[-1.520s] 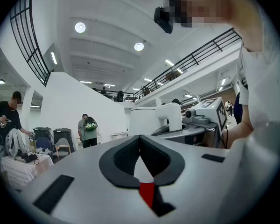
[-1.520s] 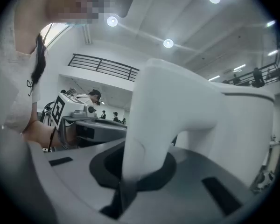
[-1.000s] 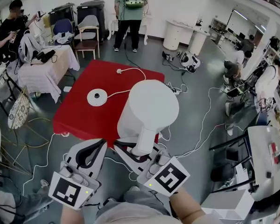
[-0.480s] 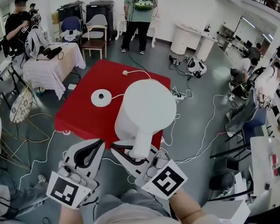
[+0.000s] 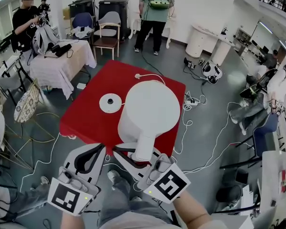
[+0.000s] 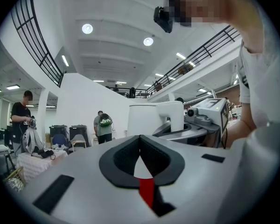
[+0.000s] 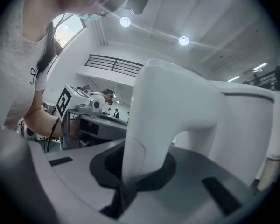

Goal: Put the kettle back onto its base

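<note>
Kettle (image 5: 150,109): white, upright, held off its base by the handle (image 5: 144,146), which points back toward the person. In the head view the body overlaps the near right part of the red table (image 5: 93,123).

Right gripper (image 5: 141,155): jaws closed on the lower part of the handle. The right gripper view shows the dark pads pressed against both sides of the handle, with the kettle body just beyond.

Base (image 5: 110,103): round white disc, flat on the red table, left of the kettle and clear of it. Its cord runs off toward a white plug (image 5: 138,76) at the far table edge.

Left gripper (image 6: 140,141): fingertips meet, nothing between them. It sits just left of the right gripper, apart from the kettle.

Surroundings: cables on the grey floor to the right of the table; a cloth-covered side table (image 5: 62,61) to the far left; a person with a green backpack (image 5: 155,4) standing beyond, back turned.
</note>
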{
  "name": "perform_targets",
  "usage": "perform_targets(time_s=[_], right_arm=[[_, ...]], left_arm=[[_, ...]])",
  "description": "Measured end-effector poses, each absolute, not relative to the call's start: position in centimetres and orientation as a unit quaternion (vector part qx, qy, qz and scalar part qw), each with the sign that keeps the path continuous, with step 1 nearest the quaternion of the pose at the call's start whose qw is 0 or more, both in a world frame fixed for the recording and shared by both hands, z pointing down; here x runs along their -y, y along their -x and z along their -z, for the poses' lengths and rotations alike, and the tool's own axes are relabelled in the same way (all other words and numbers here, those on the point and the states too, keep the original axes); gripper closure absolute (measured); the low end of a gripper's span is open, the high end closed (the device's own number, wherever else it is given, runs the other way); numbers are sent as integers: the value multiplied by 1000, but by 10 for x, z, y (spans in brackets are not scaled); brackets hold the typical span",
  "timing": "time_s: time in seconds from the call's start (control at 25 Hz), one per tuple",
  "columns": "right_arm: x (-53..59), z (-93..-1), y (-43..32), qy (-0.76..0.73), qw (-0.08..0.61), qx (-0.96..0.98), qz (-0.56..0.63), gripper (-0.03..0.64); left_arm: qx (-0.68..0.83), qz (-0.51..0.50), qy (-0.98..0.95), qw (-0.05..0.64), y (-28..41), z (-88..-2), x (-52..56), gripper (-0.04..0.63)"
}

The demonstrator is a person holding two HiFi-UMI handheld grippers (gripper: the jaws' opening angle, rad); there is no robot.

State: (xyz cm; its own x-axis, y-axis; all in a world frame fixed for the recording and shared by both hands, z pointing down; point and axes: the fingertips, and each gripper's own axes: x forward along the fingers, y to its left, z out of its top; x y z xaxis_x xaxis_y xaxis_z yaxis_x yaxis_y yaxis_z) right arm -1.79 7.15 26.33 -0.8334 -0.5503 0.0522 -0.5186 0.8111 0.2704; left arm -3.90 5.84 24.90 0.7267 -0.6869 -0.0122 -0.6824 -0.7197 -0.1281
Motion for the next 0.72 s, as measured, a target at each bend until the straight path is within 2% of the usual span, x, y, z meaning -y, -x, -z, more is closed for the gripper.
perform_targets(time_s=[0.72], right_arm=[[147, -330, 52, -291, 36, 952, 82, 604]], left_arm=[[-371, 36, 927, 25, 71, -302, 140, 584]])
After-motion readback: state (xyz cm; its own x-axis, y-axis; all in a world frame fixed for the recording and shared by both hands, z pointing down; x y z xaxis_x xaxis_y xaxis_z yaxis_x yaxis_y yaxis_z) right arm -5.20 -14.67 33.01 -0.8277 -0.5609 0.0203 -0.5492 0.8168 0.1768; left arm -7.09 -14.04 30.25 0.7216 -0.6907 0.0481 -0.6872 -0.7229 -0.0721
